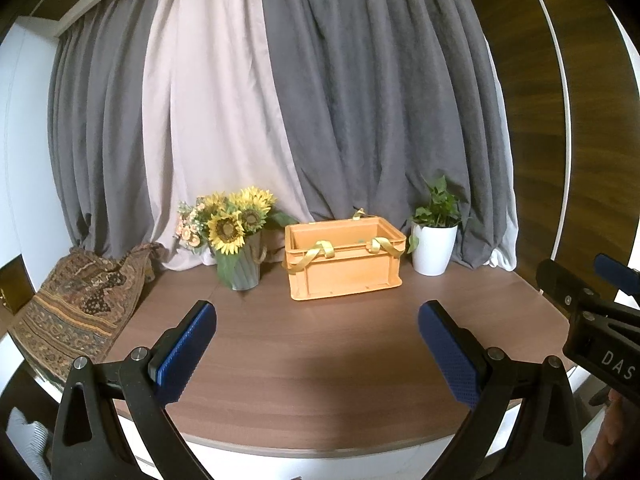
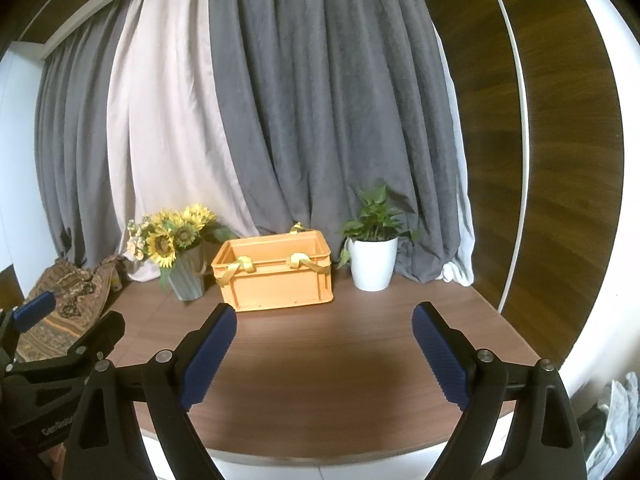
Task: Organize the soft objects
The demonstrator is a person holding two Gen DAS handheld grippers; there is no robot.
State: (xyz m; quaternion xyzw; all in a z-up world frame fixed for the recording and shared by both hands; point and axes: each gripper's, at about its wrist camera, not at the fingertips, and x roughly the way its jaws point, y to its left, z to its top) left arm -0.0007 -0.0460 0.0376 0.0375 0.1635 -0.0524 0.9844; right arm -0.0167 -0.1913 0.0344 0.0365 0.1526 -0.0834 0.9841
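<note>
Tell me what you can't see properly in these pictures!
- Inside of the orange plastic crate: both views, its near wall hides the bottom.
- Yellow ribbon draped over the crate's rim: the rest of it is hidden inside.
- Patterned brown fabric bag: right wrist view, the left gripper covers part of it.
- Pale crumpled cloth: right wrist view, cut off by the edge.

Room dim, light soft, from above and front. Broad dark shadow on table (image 1: pixel 320 360) at 6 o'clock under grippers. Centre sharp. Strong fisheye bend at rims; black corners. Wood panel (image 2: pixel 560 160) at 3 o'clock smeared. No glare.
</note>
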